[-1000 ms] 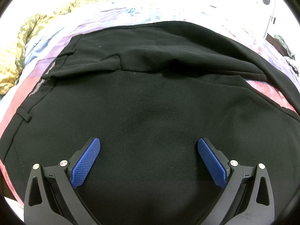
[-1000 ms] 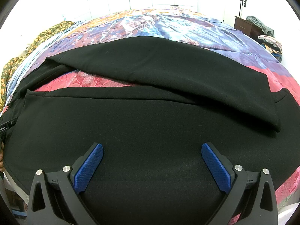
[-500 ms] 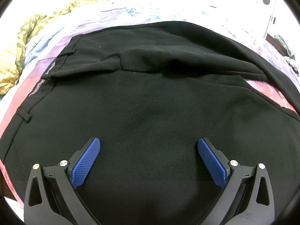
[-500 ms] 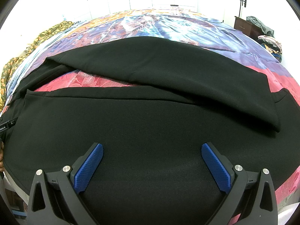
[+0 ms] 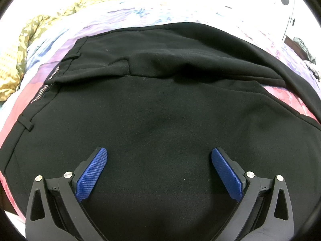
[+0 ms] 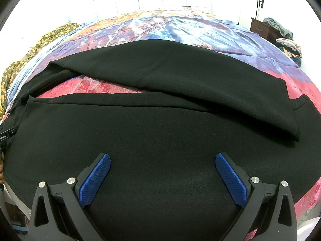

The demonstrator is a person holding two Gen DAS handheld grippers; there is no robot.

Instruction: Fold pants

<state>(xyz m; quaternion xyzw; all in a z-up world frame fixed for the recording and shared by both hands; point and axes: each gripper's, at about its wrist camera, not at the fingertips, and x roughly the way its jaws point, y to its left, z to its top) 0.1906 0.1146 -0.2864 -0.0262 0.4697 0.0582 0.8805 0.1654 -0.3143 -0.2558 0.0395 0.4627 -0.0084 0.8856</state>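
While nothing has shifted, left tongs [image 5: 159, 156] and right tongs [image 6: 163, 161] gape wide, empty, over black pants [image 5: 160, 110].

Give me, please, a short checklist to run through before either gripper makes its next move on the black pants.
1. Left gripper open, nothing between the fingers: ok.
2. Right gripper open, nothing held: ok.
3. Black pants spread on the bedspread: ok.
4. Legs lying apart, ready to be stacked: not ok, the far leg crosses over the near one.
5. Waistband flat: not ok, its flap is turned over.
6. Fingers touching the fabric: cannot tell.
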